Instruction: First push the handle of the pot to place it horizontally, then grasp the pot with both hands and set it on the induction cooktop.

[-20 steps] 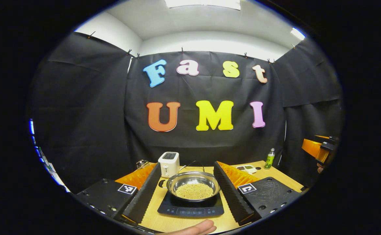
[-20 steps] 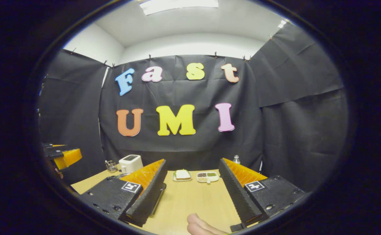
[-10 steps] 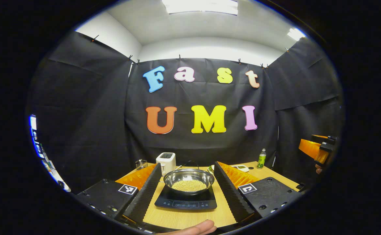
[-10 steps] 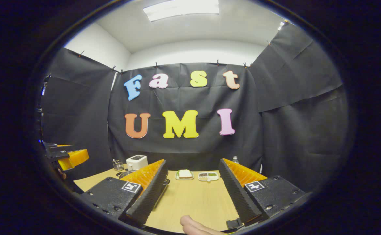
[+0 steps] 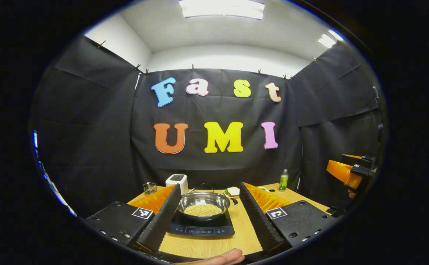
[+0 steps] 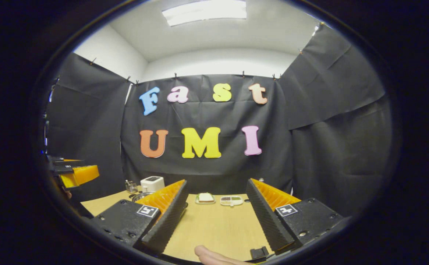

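A steel pot with yellowish grains inside sits on the black induction cooktop in the left gripper view. My left gripper stands open, back from the pot, with nothing between its fingers. In the right gripper view my right gripper is open over bare wooden table; the pot's rim peeks out behind its left finger. The right gripper also shows at the far right of the left gripper view, and the left gripper at the far left of the right gripper view.
A white toaster, a small glass, a green bottle and a plate with a sandwich stand along the table's back. A divided snack dish lies beside the plate. A finger shows at the bottom.
Both grippers have drawn back from the table, so the pot and cooktop look smaller and farther off. The pot stays on the cooktop. Both grippers stay open.
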Motion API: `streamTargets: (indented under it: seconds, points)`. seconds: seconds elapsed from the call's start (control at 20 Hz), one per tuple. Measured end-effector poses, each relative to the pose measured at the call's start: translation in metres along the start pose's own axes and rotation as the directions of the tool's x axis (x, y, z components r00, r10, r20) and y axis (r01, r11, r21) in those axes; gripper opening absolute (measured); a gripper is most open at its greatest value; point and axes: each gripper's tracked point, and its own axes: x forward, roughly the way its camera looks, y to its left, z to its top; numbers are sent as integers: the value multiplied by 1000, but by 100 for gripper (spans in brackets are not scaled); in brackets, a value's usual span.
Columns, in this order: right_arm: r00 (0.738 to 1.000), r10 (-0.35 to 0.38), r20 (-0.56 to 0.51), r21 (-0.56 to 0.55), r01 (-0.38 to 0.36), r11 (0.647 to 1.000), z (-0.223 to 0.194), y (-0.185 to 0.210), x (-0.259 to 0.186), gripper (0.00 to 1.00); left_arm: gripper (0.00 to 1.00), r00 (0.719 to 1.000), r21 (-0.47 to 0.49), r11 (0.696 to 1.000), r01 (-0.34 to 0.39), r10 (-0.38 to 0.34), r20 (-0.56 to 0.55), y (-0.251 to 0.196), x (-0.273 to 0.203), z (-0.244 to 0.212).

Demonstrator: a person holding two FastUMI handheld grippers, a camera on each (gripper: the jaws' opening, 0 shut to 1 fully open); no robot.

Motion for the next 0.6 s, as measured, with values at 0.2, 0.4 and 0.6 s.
streamTargets:
  seconds: [0.2,0.4,0.6]
  points:
    - [1000,-26,-6,-6,26,1000,-3,-12,2,96,95,1000,14,1000,10,-10,9,-8,-1,3]
    - [999,-23,-22,10,23,1000,-9,-11,4,96,95,1000,25,999,19,-19,10,-12,-4,1]
    - [1000,-20,-19,12,20,1000,-10,-11,7,96,95,1000,43,999,10,-10,0,-11,-6,-5]
